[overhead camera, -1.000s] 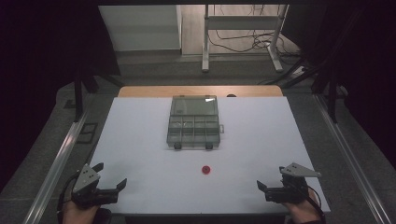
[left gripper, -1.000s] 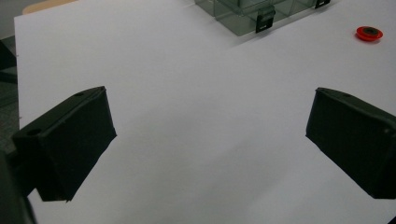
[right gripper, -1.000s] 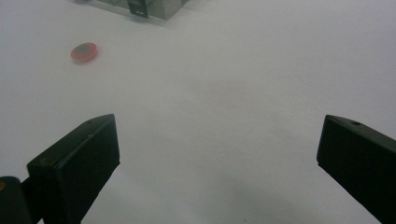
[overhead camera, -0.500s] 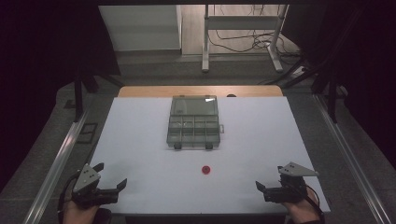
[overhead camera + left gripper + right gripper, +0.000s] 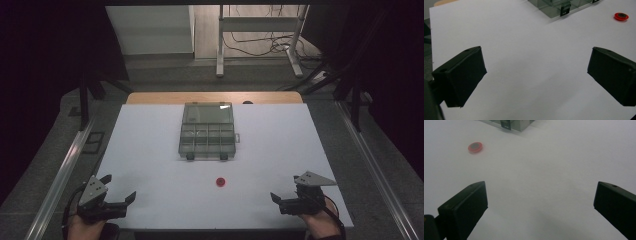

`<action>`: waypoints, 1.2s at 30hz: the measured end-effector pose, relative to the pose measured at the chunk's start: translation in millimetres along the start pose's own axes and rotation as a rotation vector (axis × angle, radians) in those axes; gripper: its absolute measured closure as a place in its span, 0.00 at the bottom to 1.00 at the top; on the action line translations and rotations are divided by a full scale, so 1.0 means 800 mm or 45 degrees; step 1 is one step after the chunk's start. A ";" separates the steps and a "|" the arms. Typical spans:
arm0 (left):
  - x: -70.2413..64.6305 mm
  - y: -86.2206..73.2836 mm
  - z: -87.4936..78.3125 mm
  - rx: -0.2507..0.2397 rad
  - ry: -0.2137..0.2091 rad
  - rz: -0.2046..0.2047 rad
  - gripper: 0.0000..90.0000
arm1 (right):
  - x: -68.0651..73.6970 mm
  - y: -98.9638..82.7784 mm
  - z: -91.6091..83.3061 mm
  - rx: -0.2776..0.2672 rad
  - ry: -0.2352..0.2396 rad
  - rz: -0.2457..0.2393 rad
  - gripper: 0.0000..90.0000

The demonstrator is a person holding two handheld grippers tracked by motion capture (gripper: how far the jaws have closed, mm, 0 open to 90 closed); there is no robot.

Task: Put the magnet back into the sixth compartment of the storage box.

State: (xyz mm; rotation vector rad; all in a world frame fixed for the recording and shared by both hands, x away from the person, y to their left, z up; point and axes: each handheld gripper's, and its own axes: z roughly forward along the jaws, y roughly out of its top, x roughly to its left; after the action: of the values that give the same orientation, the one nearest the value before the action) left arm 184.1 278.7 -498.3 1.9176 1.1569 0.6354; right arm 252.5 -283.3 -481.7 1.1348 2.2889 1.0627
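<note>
A clear plastic compartment box [image 5: 207, 131] lies shut at the middle back of the white table [image 5: 150, 150], two dark latches on its near side. In front of it lies a small red disc [image 5: 220, 181], apart from both grippers. My left gripper [image 5: 119, 188] rests at the table's near left corner, open and holding nothing. My right gripper [image 5: 285, 189] rests at the near right corner, likewise open. In the left gripper view the left gripper [image 5: 536, 67] frames bare table, with the red disc [image 5: 621, 16] far right. In the right gripper view the red disc [image 5: 475, 146] lies beyond the right gripper [image 5: 540, 202].
The table's wooden back edge [image 5: 215, 97] shows behind the box. Metal rails [image 5: 65, 165] run along both sides. A stand's legs and cables [image 5: 260, 45] are on the floor beyond. Corners of the box [image 5: 559, 6] and box [image 5: 514, 123] show in the gripper views.
</note>
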 end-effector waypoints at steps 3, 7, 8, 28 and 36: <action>0.000 0.000 0.000 0.000 0.000 0.000 0.02 | 0.000 0.002 0.002 0.006 0.012 -0.009 0.00; 0.000 0.000 0.000 0.000 -0.002 -0.001 0.03 | 0.002 0.006 0.005 0.014 0.030 -0.025 0.00; 0.000 0.000 0.000 0.001 -0.002 -0.001 0.03 | 0.002 0.006 0.005 0.014 0.030 -0.025 0.00; 0.004 0.000 0.000 -0.001 -0.023 -0.030 0.03 | 0.013 0.023 0.018 0.036 0.050 -0.085 0.00; 0.004 0.000 0.000 -0.002 -0.025 -0.030 0.03 | 0.014 0.028 0.021 0.036 0.058 -0.078 0.00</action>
State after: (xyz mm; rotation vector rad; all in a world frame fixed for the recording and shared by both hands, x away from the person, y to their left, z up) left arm 185.7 281.8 -498.6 1.9021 1.1652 0.6033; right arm 267.5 -257.5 -475.4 1.0543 2.3650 1.0461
